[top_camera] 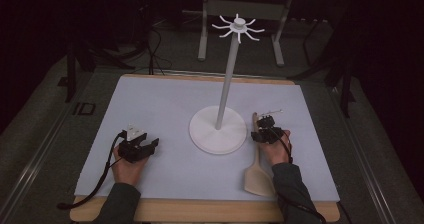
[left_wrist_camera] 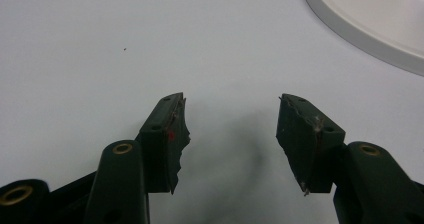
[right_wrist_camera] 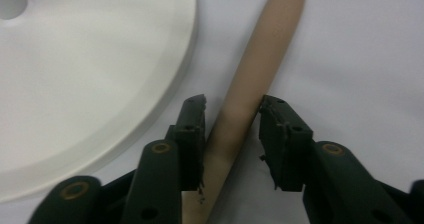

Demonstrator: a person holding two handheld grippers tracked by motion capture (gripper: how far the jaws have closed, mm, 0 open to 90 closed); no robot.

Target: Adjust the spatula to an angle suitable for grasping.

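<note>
**Inspector:** Position of the item, please.

**Observer:** The wooden spatula [top_camera: 258, 160] lies flat on the pale sheet [top_camera: 165, 109], blade toward the person, handle pointing away, just beside the round base of the white stand [top_camera: 218, 129]. In the right gripper view the handle [right_wrist_camera: 250, 84] runs up between the two jaws, its end hole near the top edge.

**Inspector:** State of the right gripper [top_camera: 266, 134]?

**Observer:** The jaws straddle the handle. One jaw looks to be touching the wood; a narrow gap remains on the other side, so I judge it spread and not yet clamped.

**Inspector:** And the left gripper [top_camera: 137, 146]?

**Observer:** It rests on the sheet well apart from the spatula, jaws wide, nothing between them. The left gripper view shows bare sheet ahead and the stand's rim at the upper right.

**Inspector:** Handling characteristics?

**Observer:** My judgement: light, rigid, not fragile. The handle is smooth and rounded, so it may roll or slip between the jaws. The blade end is the heavier, so a hold this far up the handle will likely let the blade droop. A firm, square grip across the handle is called for.

**Inspector:** Surface and room?

**Observer:** The sheet covers a wooden board [top_camera: 200, 211], whose edge shows at the near side. The stand's thin pole ends in a ring of hooks [top_camera: 239, 26]. Beyond are a dark floor, metal frame legs and loose cables. The lighting is dim.
</note>
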